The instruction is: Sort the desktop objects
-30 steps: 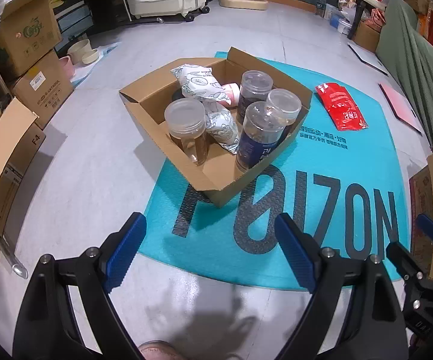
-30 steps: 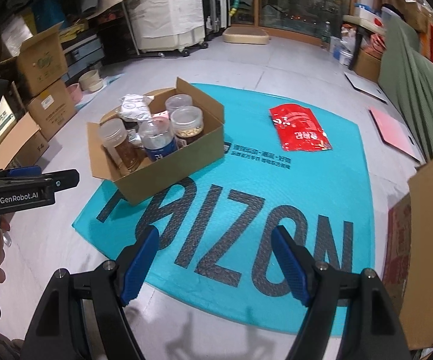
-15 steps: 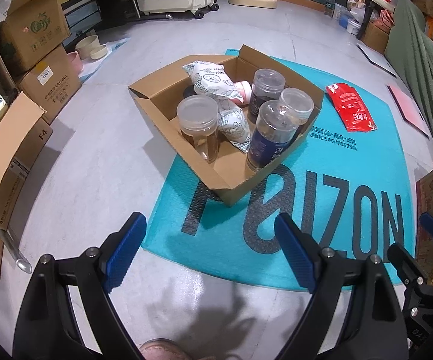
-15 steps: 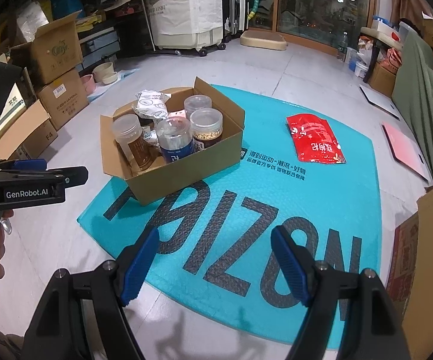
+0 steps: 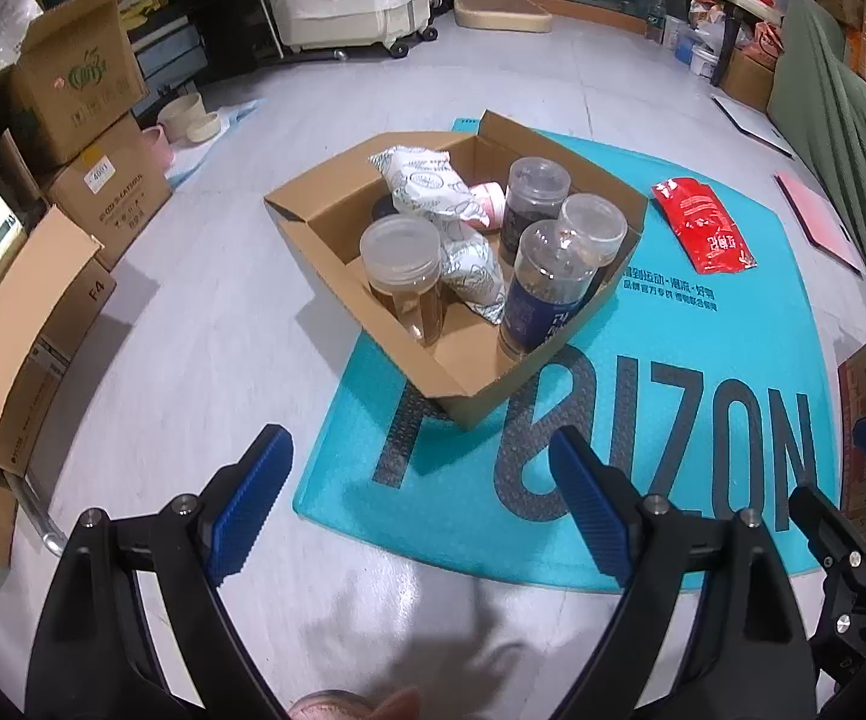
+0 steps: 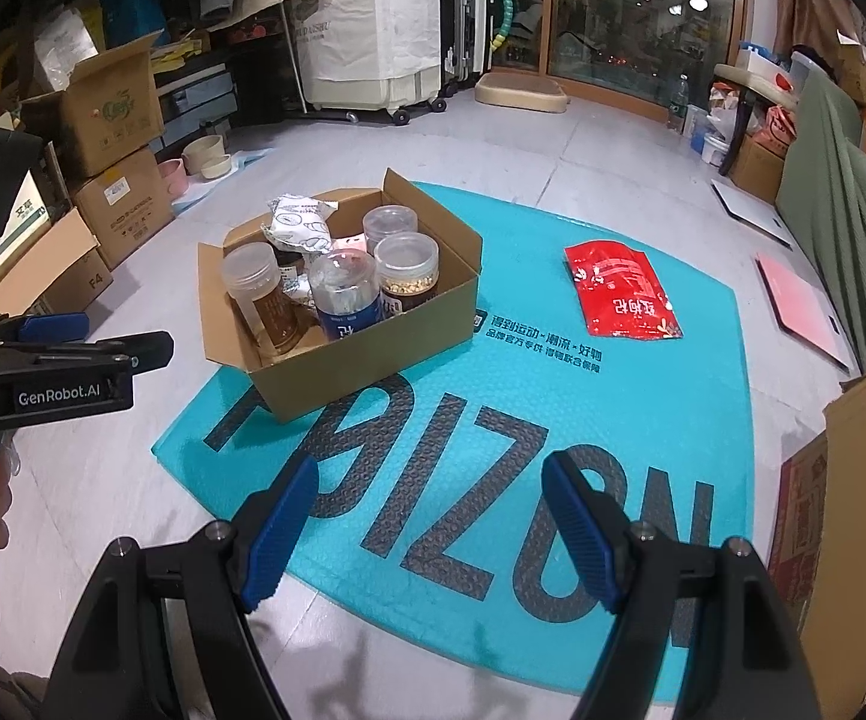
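- Grey floor of a cluttered storeroom carries a teal mat (image 6: pixel 559 372), and the mat's big dark lettering is the landmark for everything below.
- Left gripper (image 5: pixel 421 498) hangs with its blue pads spread and nothing between them, above the near-left edge of the mat; right gripper (image 6: pixel 430 525) is likewise parted and empty, over the lettering.
- Just beyond the lettering sits the open cardboard box (image 6: pixel 373 354), holding a clear-lidded jar of amber contents (image 5: pixel 402 288), a blue-labelled bottle (image 5: pixel 544 294), two more lidded jars (image 6: pixel 406 270) and white printed pouches (image 5: pixel 427 183).
- Right of the box, flat on the mat's far side, lies the red foil pouch (image 6: pixel 619 291), the only loose item.
- My judgement: the pouch is the likely next pick; being flat, it wants a low approach, one pad slid under an edge, the other arm kept clear of the box.
- Hard to tell: something pink (image 5: pixel 490 207) and a dark lid behind the pouches are mostly buried; the jar labels cannot be read; another carton (image 6: pixel 853 516) at the mat's right edge is cut off, contents unseen.
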`<state>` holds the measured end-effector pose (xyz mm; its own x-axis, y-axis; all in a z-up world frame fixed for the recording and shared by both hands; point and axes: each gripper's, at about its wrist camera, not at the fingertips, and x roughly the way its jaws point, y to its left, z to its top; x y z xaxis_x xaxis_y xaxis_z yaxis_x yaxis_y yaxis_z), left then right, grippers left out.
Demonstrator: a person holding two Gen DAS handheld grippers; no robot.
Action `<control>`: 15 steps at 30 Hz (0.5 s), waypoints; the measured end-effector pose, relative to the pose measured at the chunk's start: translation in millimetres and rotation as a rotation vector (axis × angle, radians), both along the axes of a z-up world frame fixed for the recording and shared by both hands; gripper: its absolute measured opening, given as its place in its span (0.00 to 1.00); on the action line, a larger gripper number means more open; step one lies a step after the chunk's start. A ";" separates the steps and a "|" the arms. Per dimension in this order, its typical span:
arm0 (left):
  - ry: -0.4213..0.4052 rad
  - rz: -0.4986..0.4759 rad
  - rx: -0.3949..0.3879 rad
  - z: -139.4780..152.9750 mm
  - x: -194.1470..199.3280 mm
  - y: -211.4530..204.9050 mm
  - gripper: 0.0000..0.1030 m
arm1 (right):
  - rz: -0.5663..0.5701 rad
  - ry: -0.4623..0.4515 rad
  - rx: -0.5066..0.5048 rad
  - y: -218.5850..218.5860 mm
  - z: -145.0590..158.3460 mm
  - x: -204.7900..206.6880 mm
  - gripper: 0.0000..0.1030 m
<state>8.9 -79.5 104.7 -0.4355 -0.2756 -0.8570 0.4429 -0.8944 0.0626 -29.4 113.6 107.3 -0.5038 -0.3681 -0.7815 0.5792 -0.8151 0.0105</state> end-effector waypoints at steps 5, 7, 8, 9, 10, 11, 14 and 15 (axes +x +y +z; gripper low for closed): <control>-0.003 0.005 0.013 -1.8 0.7 -0.7 0.84 | 0.008 0.011 0.005 -1.5 1.8 2.0 0.76; 0.001 0.003 0.007 -0.9 0.9 0.4 0.85 | 0.009 0.012 0.005 -1.5 2.1 1.8 0.76; 0.001 0.005 0.001 -0.4 0.8 0.9 0.84 | 0.009 0.011 0.005 -1.9 2.2 2.2 0.76; 0.002 0.004 -0.003 0.1 0.7 1.1 0.84 | 0.009 0.011 0.006 -1.9 2.1 2.4 0.76; 0.003 0.004 -0.003 0.6 0.6 0.8 0.84 | 0.009 0.010 0.007 -2.0 2.0 2.3 0.76; 0.004 0.005 -0.003 0.9 0.3 0.5 0.84 | 0.009 0.010 0.008 -1.8 1.9 2.8 0.76; 0.004 0.010 0.007 0.9 0.1 -0.4 0.84 | 0.011 0.011 0.009 -2.4 1.6 3.3 0.76; 0.004 0.012 0.007 1.0 0.0 -0.6 0.84 | 0.011 0.012 0.010 -2.5 1.6 3.6 0.76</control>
<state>8.9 -80.1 105.7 -0.4354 -0.2746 -0.8573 0.4542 -0.8892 0.0542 -25.8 111.1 108.9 -0.5094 -0.3662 -0.7787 0.5882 -0.8087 -0.0045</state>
